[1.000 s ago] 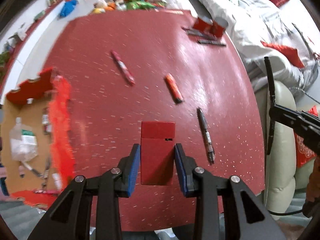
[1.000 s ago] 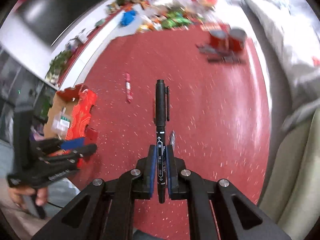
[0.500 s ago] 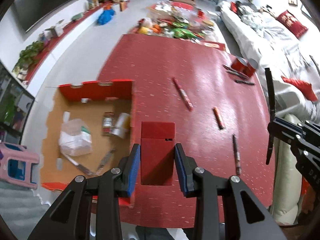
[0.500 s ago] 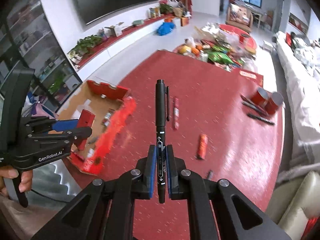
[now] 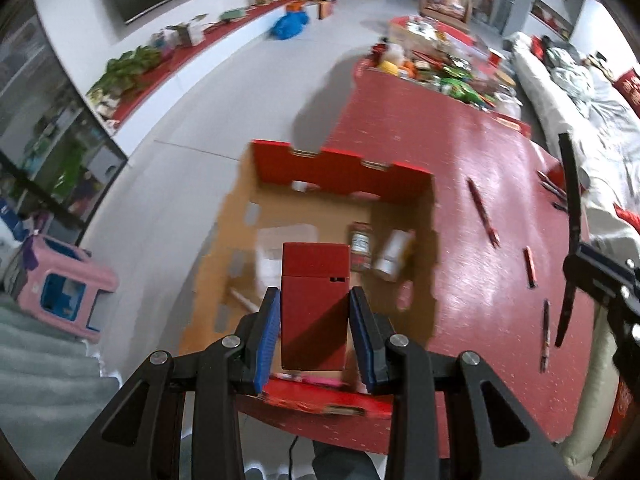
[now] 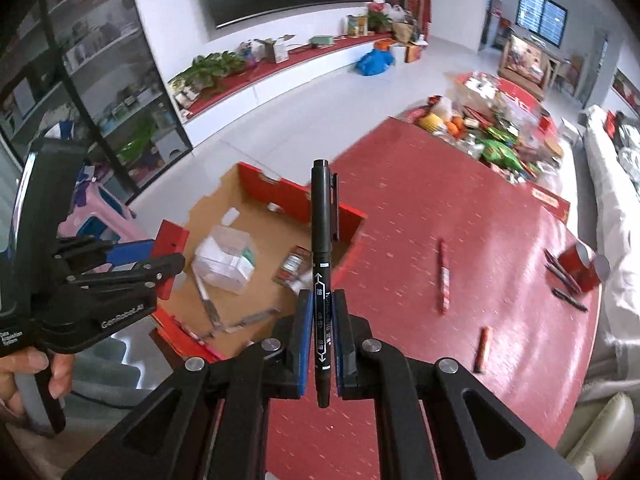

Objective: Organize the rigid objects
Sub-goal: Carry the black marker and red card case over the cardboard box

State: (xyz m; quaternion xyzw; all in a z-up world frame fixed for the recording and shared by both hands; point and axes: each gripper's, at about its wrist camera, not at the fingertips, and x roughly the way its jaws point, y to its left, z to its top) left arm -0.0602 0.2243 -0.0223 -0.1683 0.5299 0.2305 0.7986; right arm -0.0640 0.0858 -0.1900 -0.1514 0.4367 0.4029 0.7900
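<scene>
The red box [image 5: 314,304] in the left hand-held gripper [image 5: 314,334] hides part of the carton [image 5: 340,170] floor ahead; the clear container [image 5: 280,240] behind it is smeared. Clutter [image 6: 496,128] at the surface's [image 6: 460,200] far end, beyond the right hand-held gripper [image 6: 322,344], is too blurred to name

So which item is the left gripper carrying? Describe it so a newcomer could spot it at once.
Start at the open cardboard box with red walls beside the red table. Above its near end, the left gripper clamps a small red box between blue pads. Unlike the pens on the table and the black marker in the right gripper, it is flat, rectangular and plain red.
</scene>
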